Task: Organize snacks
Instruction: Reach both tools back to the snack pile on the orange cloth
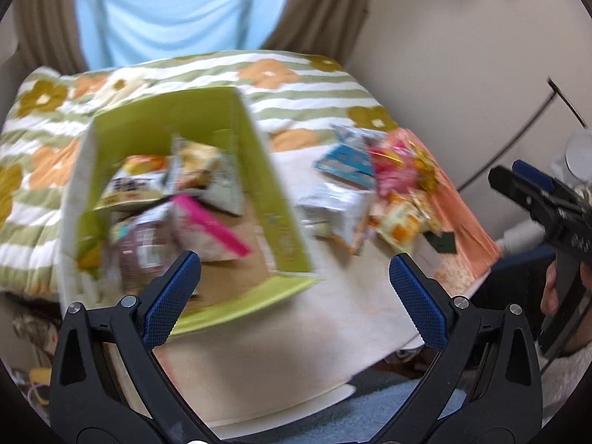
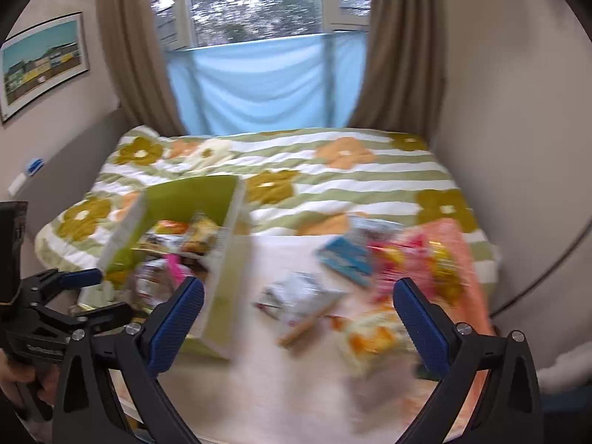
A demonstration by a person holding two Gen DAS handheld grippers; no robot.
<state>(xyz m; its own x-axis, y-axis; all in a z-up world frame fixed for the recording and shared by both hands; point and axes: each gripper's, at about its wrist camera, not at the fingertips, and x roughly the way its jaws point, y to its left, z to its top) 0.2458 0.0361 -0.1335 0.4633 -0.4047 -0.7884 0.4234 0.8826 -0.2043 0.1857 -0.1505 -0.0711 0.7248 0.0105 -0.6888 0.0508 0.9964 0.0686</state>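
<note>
Green box (image 1: 259, 170) on table (image 1: 333, 318), partly filled with packets. Loose snacks (image 2: 344, 259) heaped right of box. Left gripper (image 1: 295, 296) and right gripper (image 2: 298, 314) both spread wide, empty. Sorting apparently midway; next: grasp a loose packet, carry into box.

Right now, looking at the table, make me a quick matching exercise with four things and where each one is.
Things:
1. Pink packet
2. Blue packet
3. Green box
4. Curtain

Places:
A. On the table's left half, open side up
B. Beside the window, hanging
C. Inside the box
D. On the table, right of the box, among loose snacks

Pairs: 1-C, 2-D, 3-A, 4-B
</note>
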